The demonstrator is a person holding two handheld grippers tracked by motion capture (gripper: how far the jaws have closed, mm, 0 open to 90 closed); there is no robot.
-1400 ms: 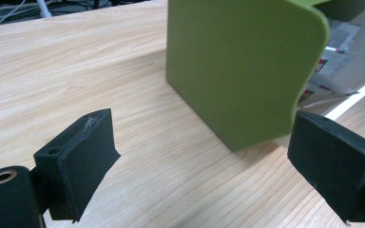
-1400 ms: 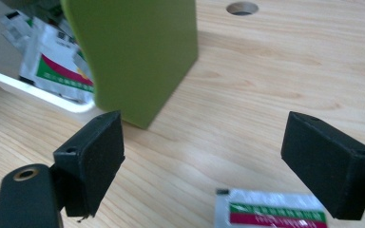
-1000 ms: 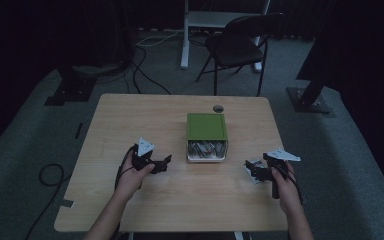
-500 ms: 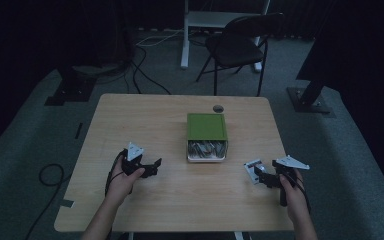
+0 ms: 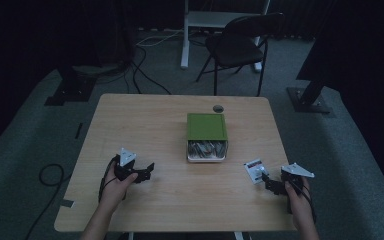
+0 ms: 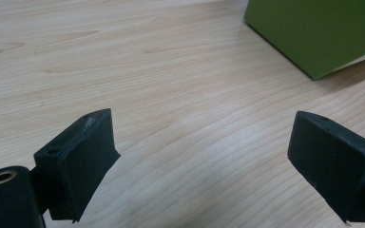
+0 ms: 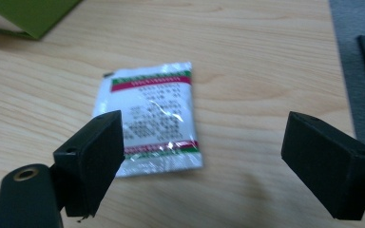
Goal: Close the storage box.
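Both forearms reach in low, left hand-held gripper (image 5: 147,171) and right hand-held gripper (image 5: 265,177) gaping, empty.

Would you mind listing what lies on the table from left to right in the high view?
Left gripper → green box → white sachet → right gripper.

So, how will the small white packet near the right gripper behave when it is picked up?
The packet lies flat and thin on the table, so it is probably light and floppy. Its glossy, crinkled film may be slippery. The fingers may struggle to get under its edge.
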